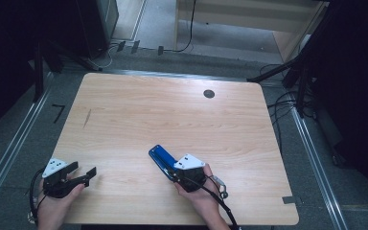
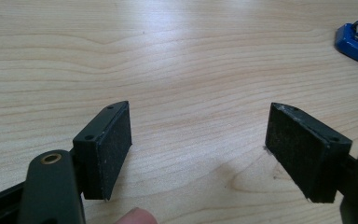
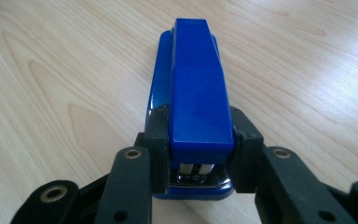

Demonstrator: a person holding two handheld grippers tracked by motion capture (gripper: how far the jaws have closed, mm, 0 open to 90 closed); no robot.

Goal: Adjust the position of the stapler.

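While its 2 black jaws press on both sides of the blue stapler (image 3: 193, 88), the right gripper (image 3: 196, 140) holds it at the rear end, low over the wooden table (image 1: 172, 115) near the front edge. Well apart to the left, the left gripper (image 2: 198, 142) stands wide open with nothing between its pads

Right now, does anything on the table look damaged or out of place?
Nothing serious. The blue stapler looks intact, clamped in the right gripper. The table has one short dark scratch at its left.
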